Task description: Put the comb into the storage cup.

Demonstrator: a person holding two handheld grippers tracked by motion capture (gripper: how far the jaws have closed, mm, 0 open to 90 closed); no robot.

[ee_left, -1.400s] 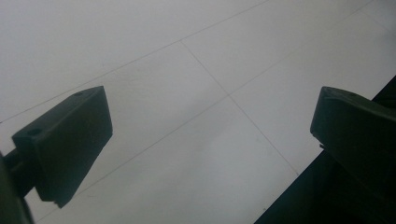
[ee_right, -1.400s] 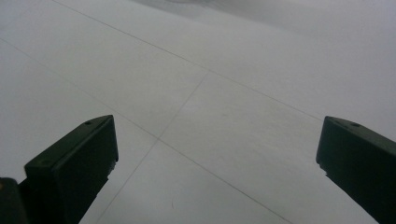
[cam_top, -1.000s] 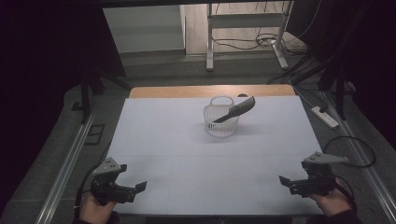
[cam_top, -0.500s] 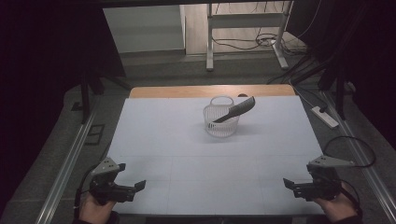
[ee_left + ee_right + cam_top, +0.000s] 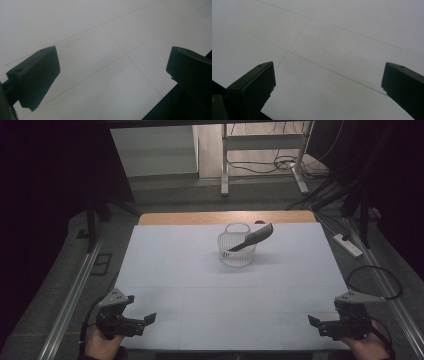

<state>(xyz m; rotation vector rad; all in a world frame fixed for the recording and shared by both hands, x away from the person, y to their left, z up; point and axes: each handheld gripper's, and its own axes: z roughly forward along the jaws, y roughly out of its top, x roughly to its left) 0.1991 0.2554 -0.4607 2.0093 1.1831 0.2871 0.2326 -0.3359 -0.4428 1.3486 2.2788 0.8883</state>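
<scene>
A small white mesh basket (image 5: 236,250) stands at the far middle of the white table (image 5: 200,285). A black comb (image 5: 252,237) leans in it, its upper end sticking out over the right rim. My left gripper (image 5: 149,319) rests at the near left corner, held by a hand, its jaws wide apart over bare table (image 5: 105,62). My right gripper (image 5: 314,322) sits at the near right corner, also open, nothing between its jaws above the bare surface (image 5: 329,62).
A wooden strip (image 5: 225,217) borders the table's far edge. A power strip (image 5: 348,245) lies on the floor to the right. Metal rails (image 5: 70,295) run along both sides. Cables and a metal frame (image 5: 260,150) sit beyond the table.
Both grippers have drawn slightly nearer to the table's near edge, the right one moving a little right. The basket and comb have not moved.
</scene>
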